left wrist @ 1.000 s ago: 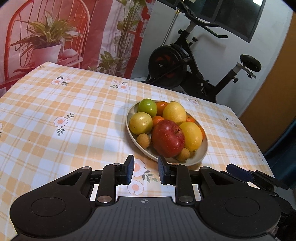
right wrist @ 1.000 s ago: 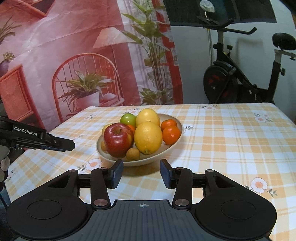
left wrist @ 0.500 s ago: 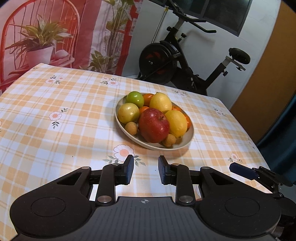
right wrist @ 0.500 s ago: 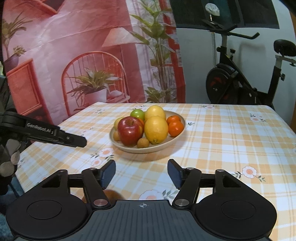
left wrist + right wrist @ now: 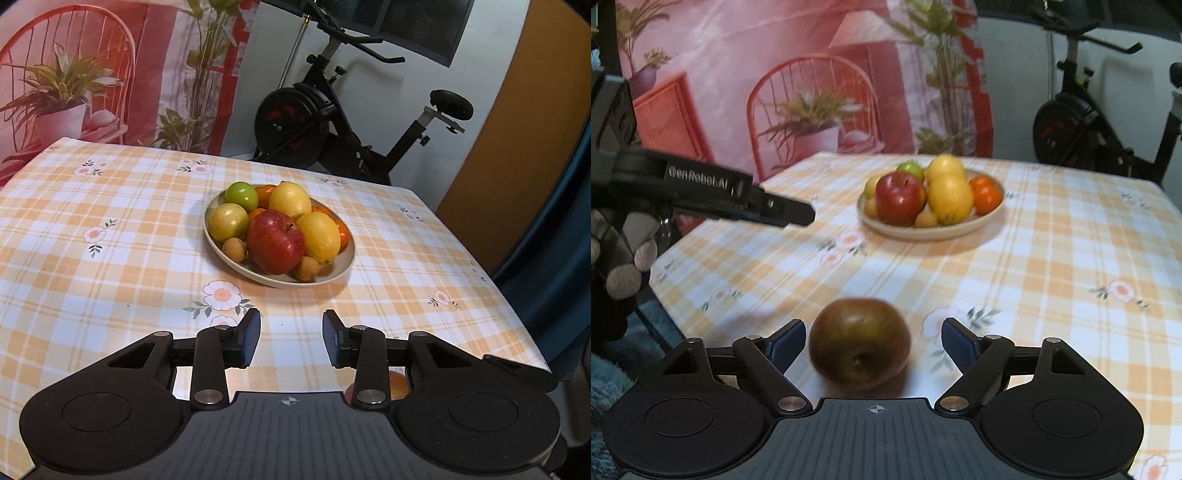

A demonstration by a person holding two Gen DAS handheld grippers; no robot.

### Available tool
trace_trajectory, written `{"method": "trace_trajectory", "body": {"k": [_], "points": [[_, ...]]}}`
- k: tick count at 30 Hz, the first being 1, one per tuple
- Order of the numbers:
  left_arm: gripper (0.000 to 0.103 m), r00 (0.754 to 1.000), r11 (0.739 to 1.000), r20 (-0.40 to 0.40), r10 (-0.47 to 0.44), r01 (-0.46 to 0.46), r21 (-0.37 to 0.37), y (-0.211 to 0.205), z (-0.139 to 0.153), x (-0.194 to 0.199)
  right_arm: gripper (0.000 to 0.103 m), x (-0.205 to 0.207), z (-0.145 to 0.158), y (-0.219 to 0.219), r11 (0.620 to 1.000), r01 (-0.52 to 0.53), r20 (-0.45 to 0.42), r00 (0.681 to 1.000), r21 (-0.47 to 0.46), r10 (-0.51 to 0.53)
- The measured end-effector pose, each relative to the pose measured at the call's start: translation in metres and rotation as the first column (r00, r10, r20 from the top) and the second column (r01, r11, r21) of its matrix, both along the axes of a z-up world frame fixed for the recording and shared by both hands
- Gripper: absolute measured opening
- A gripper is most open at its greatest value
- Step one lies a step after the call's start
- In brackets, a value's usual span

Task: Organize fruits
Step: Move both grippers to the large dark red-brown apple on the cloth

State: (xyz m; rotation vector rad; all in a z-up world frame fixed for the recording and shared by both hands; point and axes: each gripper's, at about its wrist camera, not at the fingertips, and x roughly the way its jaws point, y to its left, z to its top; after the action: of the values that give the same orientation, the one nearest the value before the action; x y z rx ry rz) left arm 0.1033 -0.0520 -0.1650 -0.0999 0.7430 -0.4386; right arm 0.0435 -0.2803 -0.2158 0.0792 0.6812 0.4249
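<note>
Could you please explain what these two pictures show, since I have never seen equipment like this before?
There is no robot arm here: a person holds a two-finger gripper in each hand, and a fisheye camera on each looks forward along its fingers. One picture comes from the left gripper, the other from the right gripper. The black shapes at the bottom are the grippers themselves. Both are open and hold nothing. On the checked tablecloth stands a bowl piled with a red apple, lemons, a green fruit, oranges and small brown fruits. A loose dark brown-red fruit, blurred, probably an apple, lies on the cloth between the right gripper's fingers, seemingly untouched. In the right view the left gripper also appears, with a gloved hand holding it.
</note>
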Motion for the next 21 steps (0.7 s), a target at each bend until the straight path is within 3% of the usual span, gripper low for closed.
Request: {"method": "trace_trajectory", "body": {"k": [21], "points": [[0.04,0.998,0.998,-0.031,-0.057,0.056,-0.033,-0.004,-0.006,0.0,0.071,0.006,-0.017,0.01,0.998,-0.053,-0.093,0.994,-0.019,0.051]]}}
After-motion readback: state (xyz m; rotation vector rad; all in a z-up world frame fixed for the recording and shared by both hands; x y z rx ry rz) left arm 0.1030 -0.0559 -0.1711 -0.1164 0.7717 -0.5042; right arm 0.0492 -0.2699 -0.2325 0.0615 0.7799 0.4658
